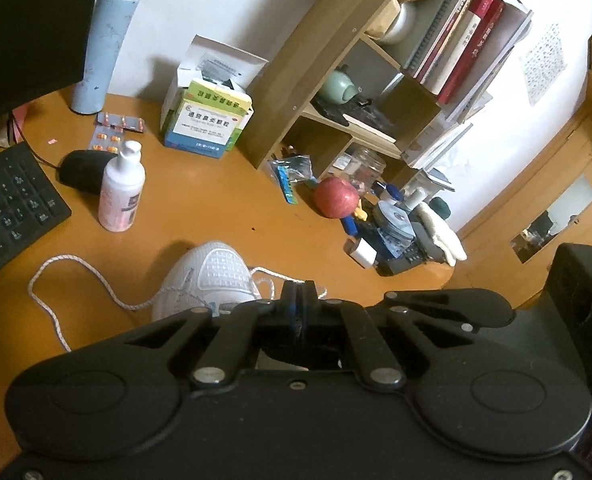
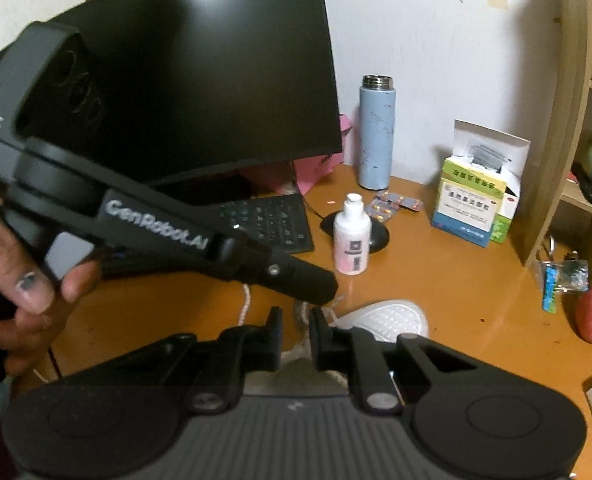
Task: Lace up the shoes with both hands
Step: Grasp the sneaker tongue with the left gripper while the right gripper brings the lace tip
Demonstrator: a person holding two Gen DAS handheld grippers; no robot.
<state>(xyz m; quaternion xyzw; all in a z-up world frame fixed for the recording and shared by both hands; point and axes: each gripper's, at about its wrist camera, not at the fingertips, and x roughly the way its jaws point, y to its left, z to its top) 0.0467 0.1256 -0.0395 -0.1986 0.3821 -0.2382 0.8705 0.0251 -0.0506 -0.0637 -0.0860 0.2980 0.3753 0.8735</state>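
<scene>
Shoe (image 1: 203, 276) lies on the desk (image 1: 223, 200), toe away from both grippers. Left gripper (image 1: 299, 294) is pressed together at the lace (image 1: 47, 268) – seemingly keeping it taut. Right gripper (image 2: 296, 320) stands slightly apart, lace between its fingers – unclamped, likely readjusting.

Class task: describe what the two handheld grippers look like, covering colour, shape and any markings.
Both grippers are matte black plastic. Each has two rounded disc housings, angled link bars with silver pivot pins, and two blocky fingers. The left gripper shows blue between its pads. In the right gripper's view, it bears white lettering reading GenRobot.AI.
</scene>
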